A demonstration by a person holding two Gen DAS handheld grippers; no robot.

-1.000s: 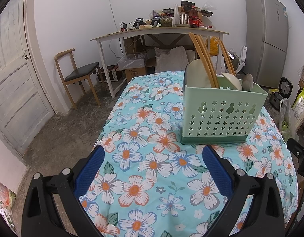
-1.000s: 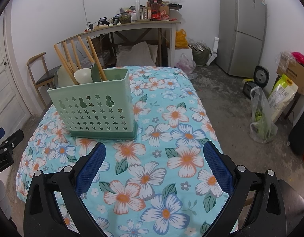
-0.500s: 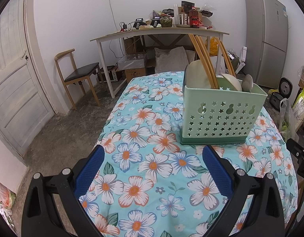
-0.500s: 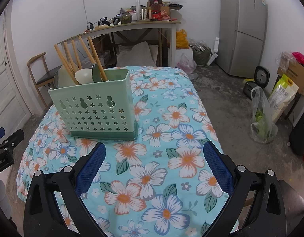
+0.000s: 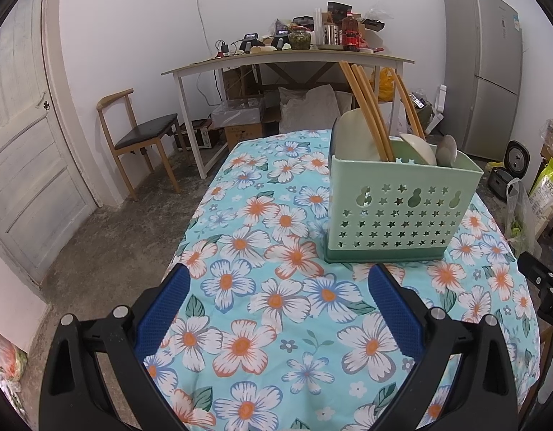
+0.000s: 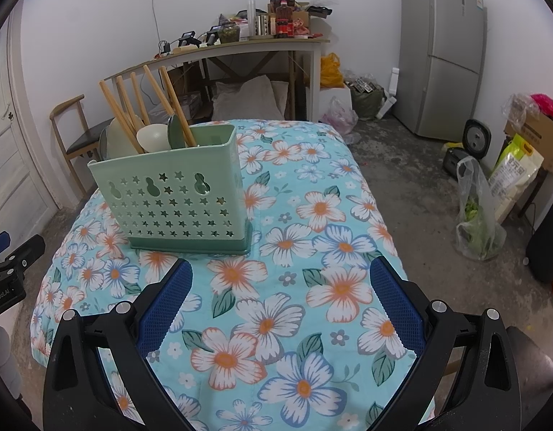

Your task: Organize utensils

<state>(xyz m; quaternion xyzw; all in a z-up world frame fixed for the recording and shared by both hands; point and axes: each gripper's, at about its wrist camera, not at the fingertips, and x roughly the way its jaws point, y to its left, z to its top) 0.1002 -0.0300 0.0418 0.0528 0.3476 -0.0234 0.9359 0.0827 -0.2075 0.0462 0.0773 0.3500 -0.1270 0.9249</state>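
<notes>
Both claws hang over the near end of the surface (image 5: 240,237), and I have nothing in either: my left claw (image 5: 276,300) is spread wide and bare, my right claw (image 6: 281,296) the same. The green holder (image 5: 402,208) stands upright toward the far middle of the surface, to the right of my left claw and to the left of my right one. The chopsticks (image 5: 366,107) lean out of it at a slant beside pale spoons (image 6: 152,138), so I judge the sorting is about finished; no loose utensil shows on the cloth.

What worries me from here: those chopsticks stick well above the rim, and a careless pass by either claw could catch them and tip the light plastic holder. The floral tablecloth (image 6: 312,251) looks soft and quilted, so a dragged finger could bunch it and shift the holder. The holder also sits nearer the cloth's left edge in my right view.

Around the room: a bare concrete floor, a wooden chair (image 5: 140,136) and a white door (image 5: 21,143) far left, a cluttered white table (image 5: 287,61) against the far wall, a grey fridge (image 6: 443,54) far right, bags on the floor to the right.
</notes>
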